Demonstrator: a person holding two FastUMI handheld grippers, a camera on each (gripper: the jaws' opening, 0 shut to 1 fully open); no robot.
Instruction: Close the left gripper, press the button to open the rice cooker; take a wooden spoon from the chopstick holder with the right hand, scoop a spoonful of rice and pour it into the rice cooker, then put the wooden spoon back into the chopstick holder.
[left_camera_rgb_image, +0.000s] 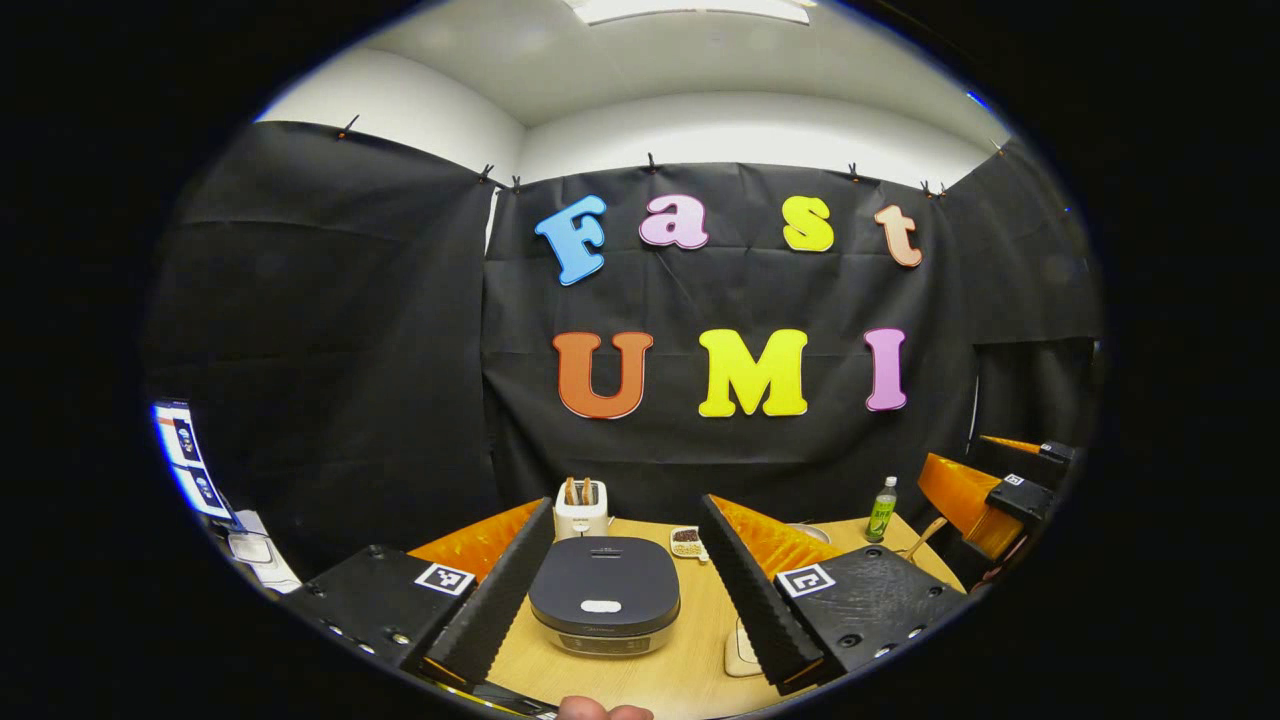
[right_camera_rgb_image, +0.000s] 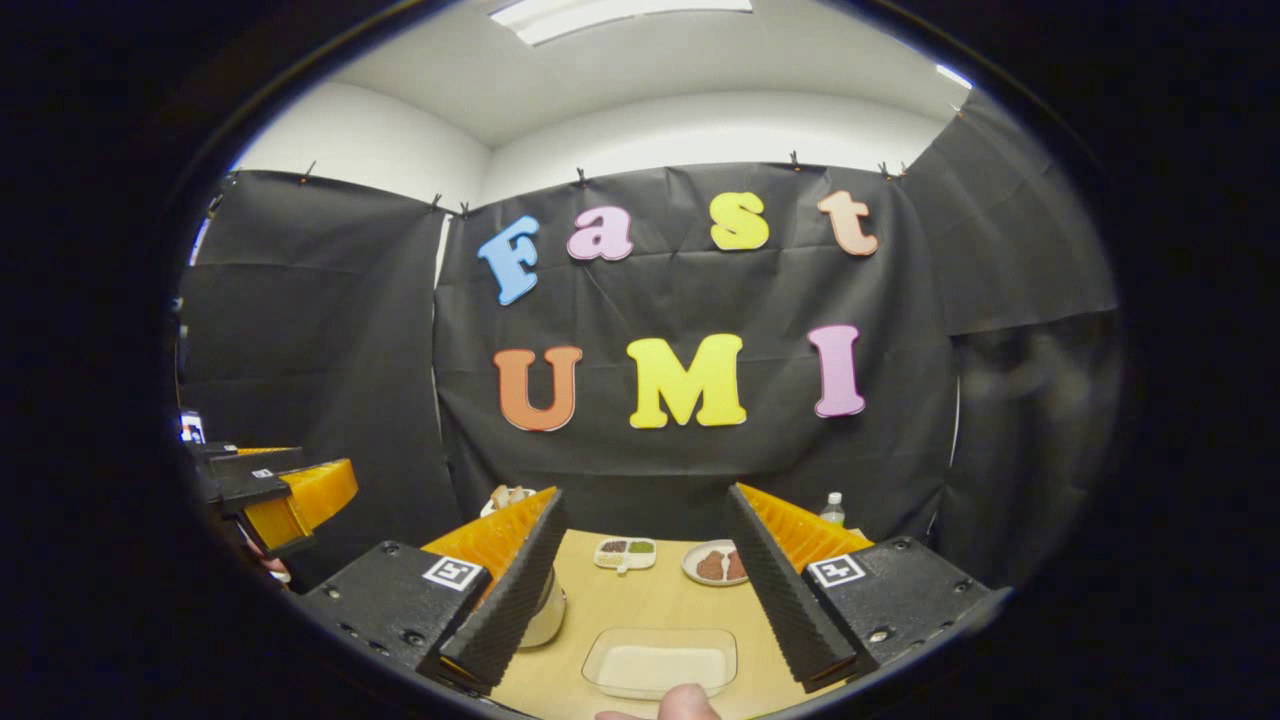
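Hovering above the wooden tabletop (left_camera_rgb_image: 690, 670), the left gripper (left_camera_rgb_image: 625, 590) has its fingers spread wide with nothing between them, and the rice cooker (left_camera_rgb_image: 604, 594) sits framed in that gap, lid down, its pale oval button (left_camera_rgb_image: 600, 606) near the front of the lid. The first step, by my reading, is not yet done: those fingers need to come together before any press. Doing it well means shutting them fully so they form one blunt tip, then lining that tip over the button and pushing straight down, not at a slant, so the cooker doesn't slide on the tabletop. Draw clear afterward, since the lid will likely swing up.

The right gripper (right_camera_rgb_image: 645, 590) also stands wide open and empty, looking down on a shallow clear tray of rice (right_camera_rgb_image: 660, 662) just ahead of it. Farther back lie a small divided dish (right_camera_rgb_image: 625, 552) and a plate (right_camera_rgb_image: 712, 565). In the left gripper view the chopstick holder (left_camera_rgb_image: 582, 510) stands just behind the cooker with wooden handles rising from it, and a green bottle (left_camera_rgb_image: 881, 510) stands well off to the right. The right hand would best wait until the lid is up.
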